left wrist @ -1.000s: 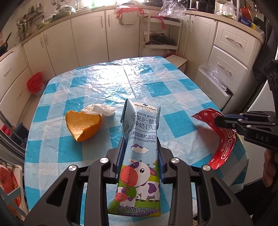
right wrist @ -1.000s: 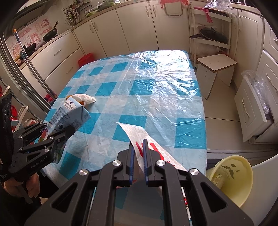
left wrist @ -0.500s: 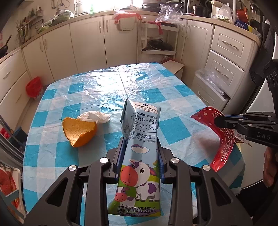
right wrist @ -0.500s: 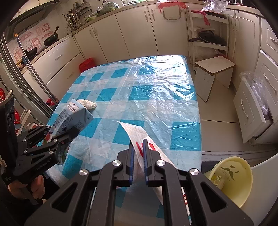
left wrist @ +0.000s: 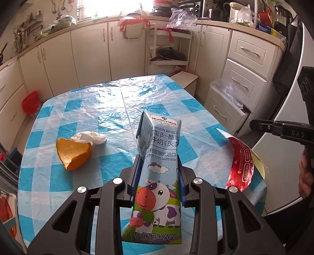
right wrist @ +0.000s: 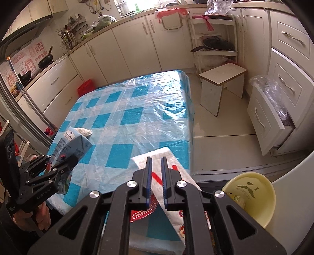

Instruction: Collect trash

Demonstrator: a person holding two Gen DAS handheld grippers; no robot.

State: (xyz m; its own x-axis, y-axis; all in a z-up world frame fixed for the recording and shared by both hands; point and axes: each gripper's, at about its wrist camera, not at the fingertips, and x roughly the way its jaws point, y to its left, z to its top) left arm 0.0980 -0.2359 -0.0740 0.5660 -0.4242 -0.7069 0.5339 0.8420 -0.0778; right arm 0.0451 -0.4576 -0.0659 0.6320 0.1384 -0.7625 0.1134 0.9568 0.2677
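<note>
While the left gripper [left wrist: 159,176] stays clamped on the blue cow-printed milk carton [left wrist: 157,176] above the blue-checked plastic-covered table [left wrist: 82,109], the right gripper [right wrist: 156,176], pinching the red-and-white plastic wrapper [right wrist: 166,162], has carried it past the table edge toward the pale yellow bowl [right wrist: 253,198], the likely trash receptacle.

Kitchen w/ cream cabinets [left wrist: 88,56] along back & left walls, drawers [right wrist: 288,58] on right, one low drawer [right wrist: 263,119] pulled open. Desk [right wrist: 137,109] in blue-white check cloth under clear plastic. Pale tile floor [right wrist: 225,125]. White stool [right wrist: 221,82] by open rack [right wrist: 214,37] w/ pans. Daylight from window [left wrist: 94,7] over the back counter.
</note>
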